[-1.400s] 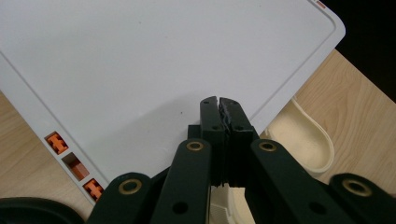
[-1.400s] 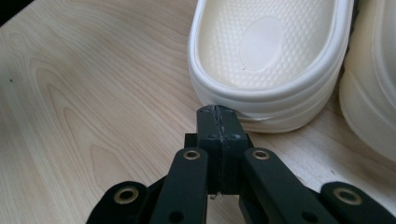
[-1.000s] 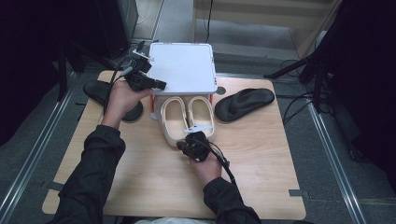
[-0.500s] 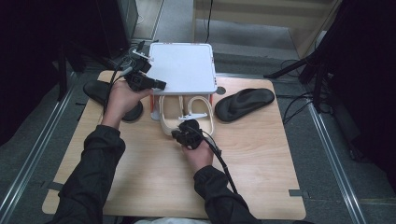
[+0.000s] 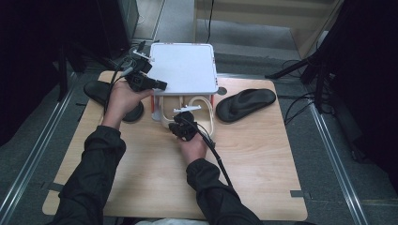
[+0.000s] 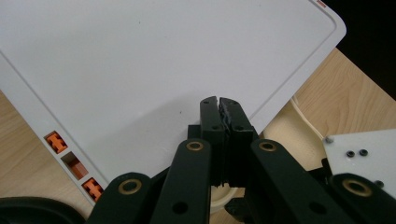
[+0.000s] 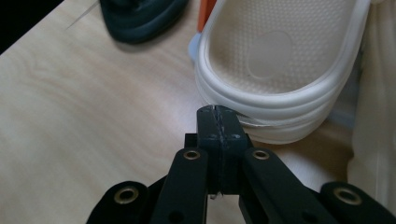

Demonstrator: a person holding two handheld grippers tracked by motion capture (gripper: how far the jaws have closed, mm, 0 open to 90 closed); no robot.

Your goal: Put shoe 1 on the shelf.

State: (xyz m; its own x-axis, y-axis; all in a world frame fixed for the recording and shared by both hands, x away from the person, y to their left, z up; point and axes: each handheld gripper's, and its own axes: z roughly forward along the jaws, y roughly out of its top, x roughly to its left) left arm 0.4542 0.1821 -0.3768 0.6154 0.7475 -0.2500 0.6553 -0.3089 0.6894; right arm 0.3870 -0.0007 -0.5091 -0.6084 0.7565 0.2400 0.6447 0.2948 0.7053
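1 right gripper (image 7: 218, 112) closed against the cream slipper's (image 7: 280, 60) heel rim

Spare footwear and surroundings at a wooden table

A black sandal (image 5: 246, 104) lies sole-up on the right part of the light wooden table (image 5: 263, 164), well apart from a second black sandal (image 5: 101, 91) at the left edge, which partly juts off it. Metal rails (image 5: 335, 140) run along both sides of the table over grey floor (image 5: 291, 61), and black cables (image 5: 300, 105) trail at the right near a dark stand.
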